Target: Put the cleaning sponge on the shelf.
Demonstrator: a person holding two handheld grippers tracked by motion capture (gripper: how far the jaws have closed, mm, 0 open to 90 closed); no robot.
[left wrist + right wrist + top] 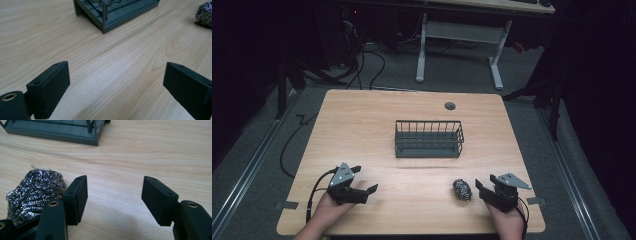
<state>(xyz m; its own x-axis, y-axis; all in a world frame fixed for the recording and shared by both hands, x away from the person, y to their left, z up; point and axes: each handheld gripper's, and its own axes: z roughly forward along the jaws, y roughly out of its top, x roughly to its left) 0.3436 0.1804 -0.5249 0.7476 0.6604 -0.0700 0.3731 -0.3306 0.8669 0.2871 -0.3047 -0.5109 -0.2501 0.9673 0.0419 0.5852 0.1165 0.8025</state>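
A steel wool scrubber [462, 190] lies on the wooden table [412, 115] near the front right. My right gripper [487, 186] rests just right of it, open, with bare wood between its jaws; in the right gripper view the scrubber [35, 191] sits outside the left jaw, beside it. A dark wire basket [428, 138] stands at the table's middle. My left gripper [365, 181] lies at the front left, open wide and holding nothing. In the left gripper view the basket's corner [110, 15] is ahead and the scrubber [205, 13] is at the far right edge.
A round cable grommet [450, 106] sits near the table's far edge. Beyond the table stands a white-legged desk [459, 37] with cables on the floor. Metal rails run along both sides of the floor.
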